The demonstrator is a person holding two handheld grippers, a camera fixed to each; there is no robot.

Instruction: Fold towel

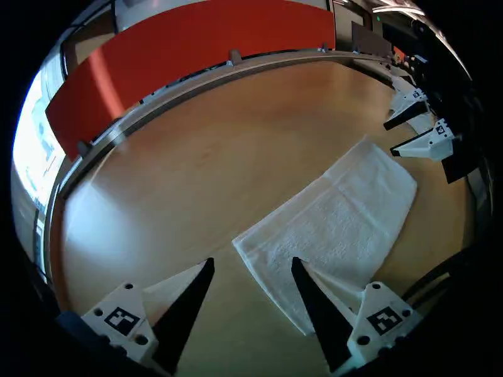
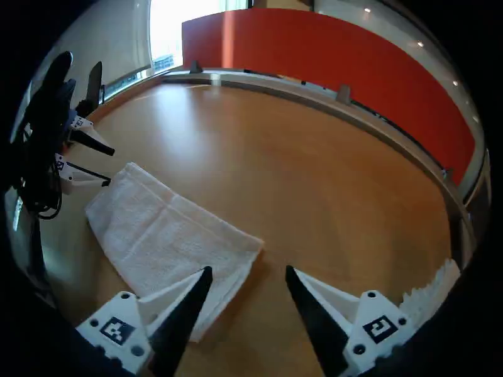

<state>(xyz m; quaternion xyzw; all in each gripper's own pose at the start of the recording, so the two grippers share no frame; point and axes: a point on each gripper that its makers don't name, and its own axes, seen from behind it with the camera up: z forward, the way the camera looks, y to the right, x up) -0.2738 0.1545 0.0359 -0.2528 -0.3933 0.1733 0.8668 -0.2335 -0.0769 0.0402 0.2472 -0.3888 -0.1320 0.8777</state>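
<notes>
A white towel [image 1: 339, 220], folded into a long rectangle, lies flat on the wooden table [image 1: 239, 144]. In the left gripper view my left gripper [image 1: 251, 261] hovers open at the towel's near corner, its right finger over the cloth and nothing between the fingers. My right gripper [image 1: 390, 139] stands open at the towel's far end. In the right gripper view the towel [image 2: 163, 232] lies to the left, and my right gripper [image 2: 248, 270] is open above its near corner with the left finger over the edge. Beyond the towel's far end is my left gripper [image 2: 110, 168].
A metal rail [image 1: 188, 88] runs along the table's far edge, with a red panel [image 1: 188, 44] behind it. Another piece of white terry cloth [image 2: 434, 283] shows at the lower right of the right gripper view. A bright window [image 2: 182, 25] lies beyond the table.
</notes>
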